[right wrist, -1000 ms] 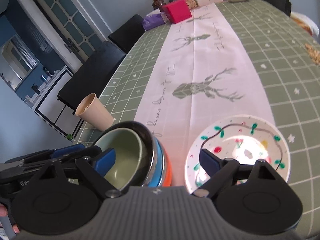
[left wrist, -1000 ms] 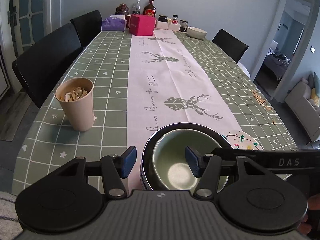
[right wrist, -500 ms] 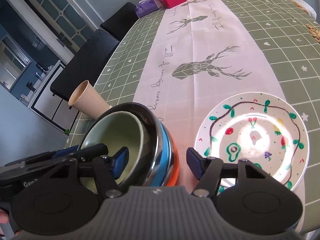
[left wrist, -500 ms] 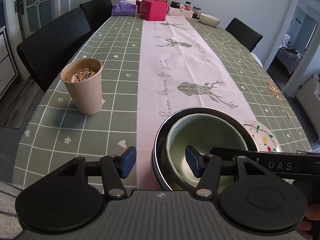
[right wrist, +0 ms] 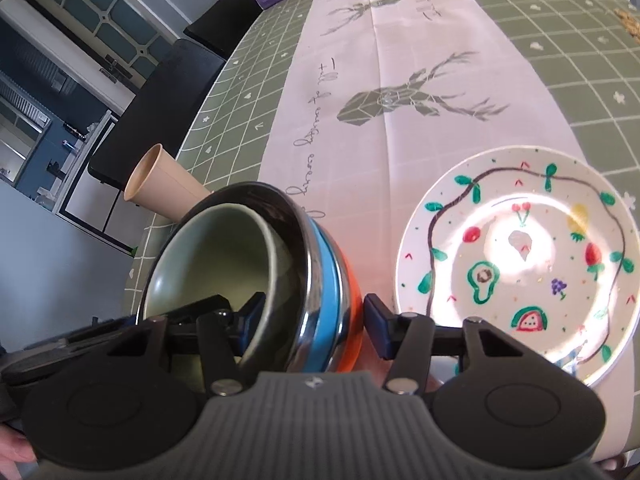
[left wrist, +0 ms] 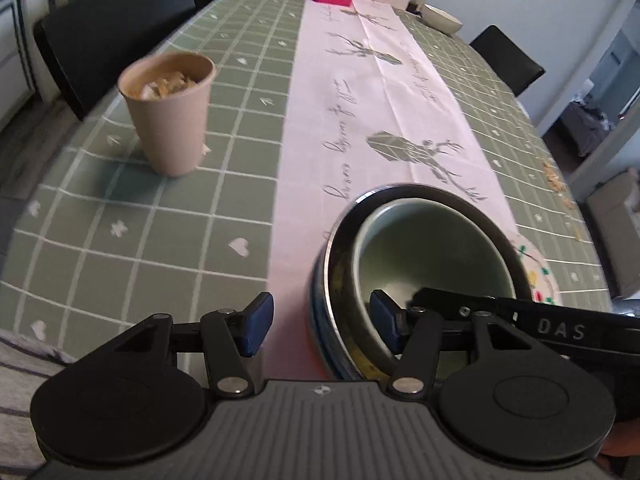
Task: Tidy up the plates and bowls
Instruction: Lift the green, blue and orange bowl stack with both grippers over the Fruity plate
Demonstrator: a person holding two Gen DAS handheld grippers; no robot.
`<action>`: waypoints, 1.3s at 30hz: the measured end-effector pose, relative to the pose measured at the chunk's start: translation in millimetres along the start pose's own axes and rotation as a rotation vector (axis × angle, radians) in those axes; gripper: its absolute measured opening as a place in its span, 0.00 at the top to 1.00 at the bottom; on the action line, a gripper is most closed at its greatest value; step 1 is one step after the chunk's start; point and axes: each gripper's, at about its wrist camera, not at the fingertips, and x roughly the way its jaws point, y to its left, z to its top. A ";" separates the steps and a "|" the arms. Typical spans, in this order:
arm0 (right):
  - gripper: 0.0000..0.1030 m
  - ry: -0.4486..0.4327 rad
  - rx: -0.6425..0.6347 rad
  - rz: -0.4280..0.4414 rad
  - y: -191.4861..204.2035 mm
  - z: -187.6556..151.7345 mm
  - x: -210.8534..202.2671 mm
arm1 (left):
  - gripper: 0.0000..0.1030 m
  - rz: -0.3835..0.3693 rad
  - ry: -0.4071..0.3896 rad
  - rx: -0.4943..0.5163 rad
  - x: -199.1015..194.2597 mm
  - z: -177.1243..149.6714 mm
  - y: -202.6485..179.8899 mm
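Now both hand-held grippers — left (left wrist: 322, 326), right (right wrist: 314, 320) — agape astride opposite rims of bowl stack (right wrist: 256, 268); plate (right wrist: 516, 256) beside.

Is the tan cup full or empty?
Partly full: the cup stands upright with pale scraps showing just below its rim.

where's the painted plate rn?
Right wrist view, right side: painted plate flat on the table runner, just right of the nested bowl stack.

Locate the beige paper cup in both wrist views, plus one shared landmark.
Left wrist: beige paper cup stands upper left on the green checked tablecloth, scraps inside.
Right wrist: same cup sits left of centre, behind the stacked bowls.
Shared landmark: nested stack of bowls.
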 end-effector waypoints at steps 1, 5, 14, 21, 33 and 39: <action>0.52 -0.006 0.020 0.000 -1.5 -0.2 0.1 | 0.48 -0.050 0.036 -0.015 2.4 2.1 1.1; 0.54 0.007 0.094 0.002 -6.3 3.5 0.5 | 0.49 -0.032 0.078 -0.041 5.1 8.5 -2.2; 0.54 0.096 0.086 -0.058 3.0 17.8 5.6 | 0.52 -0.010 0.176 -0.090 9.7 20.5 -3.3; 0.54 0.240 0.077 -0.115 10.9 32.5 10.7 | 0.54 0.017 0.296 -0.108 11.3 28.8 -5.4; 0.42 0.347 0.153 -0.077 1.5 44.2 14.4 | 0.52 -0.036 0.322 -0.159 11.8 27.8 13.9; 0.39 0.402 0.149 -0.072 3.0 27.7 18.3 | 0.47 -0.078 0.344 -0.164 12.0 18.5 14.4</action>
